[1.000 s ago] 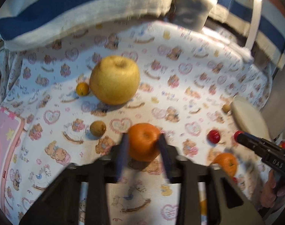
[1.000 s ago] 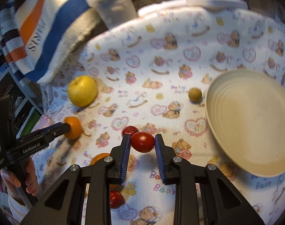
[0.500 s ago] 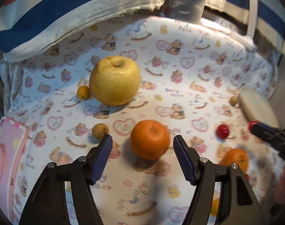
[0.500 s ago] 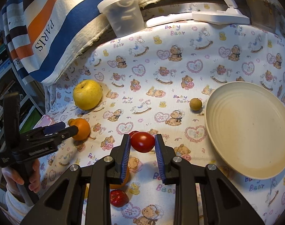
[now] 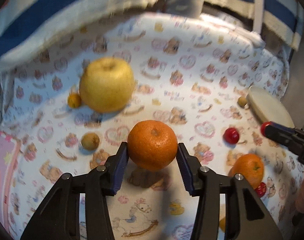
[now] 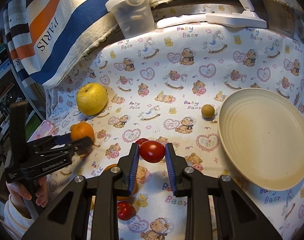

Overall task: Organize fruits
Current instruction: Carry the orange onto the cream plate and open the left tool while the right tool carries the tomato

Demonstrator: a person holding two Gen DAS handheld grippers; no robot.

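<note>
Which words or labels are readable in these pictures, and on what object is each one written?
"PARIS": on the striped cloth.
"Baby Bear": repeated across the printed tablecloth.
White lettering on the left gripper: too small and blurred to read.
Left wrist view: blurred, nothing readable.

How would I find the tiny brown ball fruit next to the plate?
Look for the big cream round plate on the teddy-bear cloth. Just off the plate's left rim sits a small round tan-brown fruit, alone on the cloth. It is dull and brownish, far smaller than the yellow apple, unlike the shiny red tomato.
</note>
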